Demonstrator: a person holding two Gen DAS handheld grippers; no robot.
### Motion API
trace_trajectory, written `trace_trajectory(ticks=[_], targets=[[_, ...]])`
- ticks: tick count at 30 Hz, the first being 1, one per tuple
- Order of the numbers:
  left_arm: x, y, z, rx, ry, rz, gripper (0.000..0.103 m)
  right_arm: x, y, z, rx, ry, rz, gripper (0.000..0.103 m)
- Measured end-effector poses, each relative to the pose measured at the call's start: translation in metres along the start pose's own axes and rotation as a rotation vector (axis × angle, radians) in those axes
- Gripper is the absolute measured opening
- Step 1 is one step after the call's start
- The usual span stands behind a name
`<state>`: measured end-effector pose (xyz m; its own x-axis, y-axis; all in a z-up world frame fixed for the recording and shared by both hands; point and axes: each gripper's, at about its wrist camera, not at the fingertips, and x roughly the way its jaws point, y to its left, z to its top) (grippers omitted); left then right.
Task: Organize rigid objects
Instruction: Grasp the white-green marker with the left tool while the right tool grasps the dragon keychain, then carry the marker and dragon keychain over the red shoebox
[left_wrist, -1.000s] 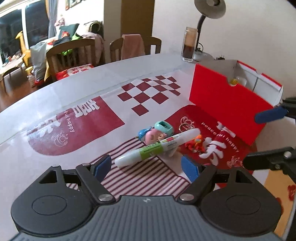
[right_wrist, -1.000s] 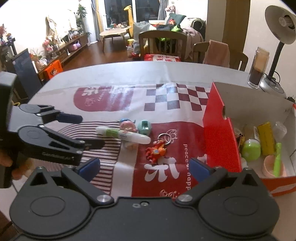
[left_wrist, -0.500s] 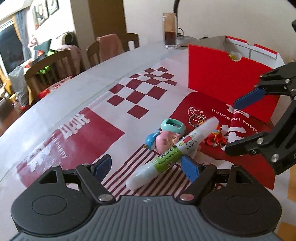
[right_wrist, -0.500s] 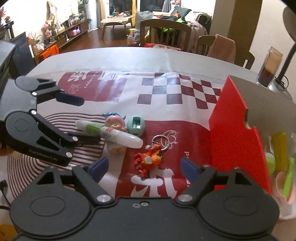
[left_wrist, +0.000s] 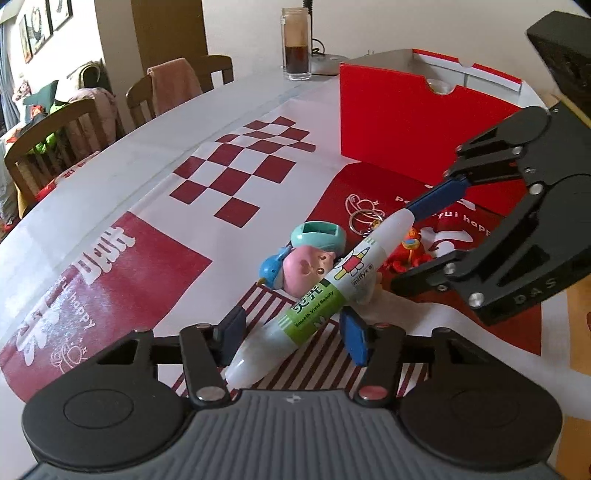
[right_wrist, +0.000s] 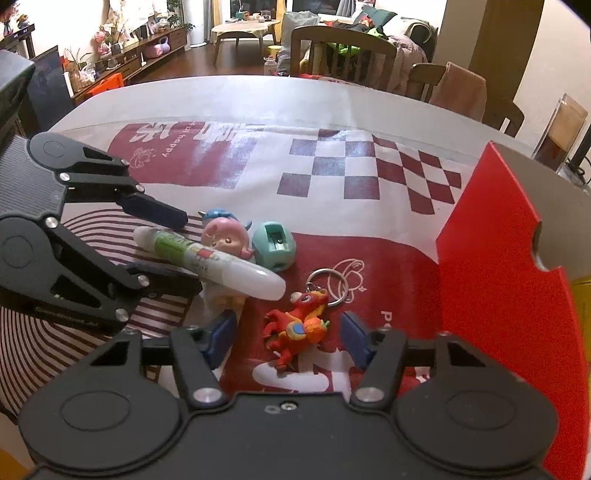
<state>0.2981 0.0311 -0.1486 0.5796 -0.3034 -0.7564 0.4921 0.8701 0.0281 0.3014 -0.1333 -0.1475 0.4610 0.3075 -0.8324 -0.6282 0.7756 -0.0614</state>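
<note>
Red cardboard box (right_wrist: 491, 266) is the landmark, open top, white inside, notch cut in its near wall; stands on a red-and-white printed table cover (left_wrist: 236, 173) with checker squares and stripes.

White marker pen (left_wrist: 325, 291) with green label and cartoon print, well apart from the box on its open-table side, lying tilted, propped across a pink-faced toy figure (left_wrist: 304, 267) with a blue cap. Mint-green pencil sharpener (right_wrist: 274, 242) just beside the figure, on the box-facing side. Red-orange dragon keychain (right_wrist: 295, 325) with metal ring (right_wrist: 327, 286) lies between the pen and the box, flat on the cover.

Left gripper (left_wrist: 291, 336) straddles the pen's capped rear end; jaws closing, pen between the blue pads, gaps visible both sides, not pressing. Right gripper (right_wrist: 288, 336) straddles the keychain; jaws closing, dragon between the pads, not touching either one. In the left wrist view the right gripper's upper blue finger (left_wrist: 439, 197) sits at the pen tip; contact unclear.

Clutter around the pen: figure under it, sharpener and keychain crowd its tip side.

Beyond the box: glass tumbler (left_wrist: 295, 48) of dark drink, far side. Wooden chairs (left_wrist: 55, 136) with draped clothing past the table edge.
</note>
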Motion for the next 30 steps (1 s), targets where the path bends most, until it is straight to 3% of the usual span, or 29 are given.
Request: trace_trajectory(ticks=[7,10,14,16,30], targets=[[-0.002,-0.005,0.0,0.022,-0.003,-0.019,0.037,0.005,0.002,-0.002,-0.012,0.002,0.017,0.05],[-0.003,-0.008,0.0,0.02,0.001,-0.018,0.031,0.005,0.002,-0.001,-0.011,0.0,0.022,0.039],[-0.008,-0.012,0.0,-0.005,0.005,-0.002,0.023,0.003,0.003,-0.001,-0.008,0.001,0.015,0.037],[-0.011,-0.013,0.0,-0.033,0.006,0.004,0.017,0.0,0.004,-0.002,-0.005,0.0,0.001,0.037],[-0.045,-0.017,-0.002,-0.392,-0.006,0.002,0.017,-0.057,0.003,-0.009,0.146,-0.061,0.032,0.037]])
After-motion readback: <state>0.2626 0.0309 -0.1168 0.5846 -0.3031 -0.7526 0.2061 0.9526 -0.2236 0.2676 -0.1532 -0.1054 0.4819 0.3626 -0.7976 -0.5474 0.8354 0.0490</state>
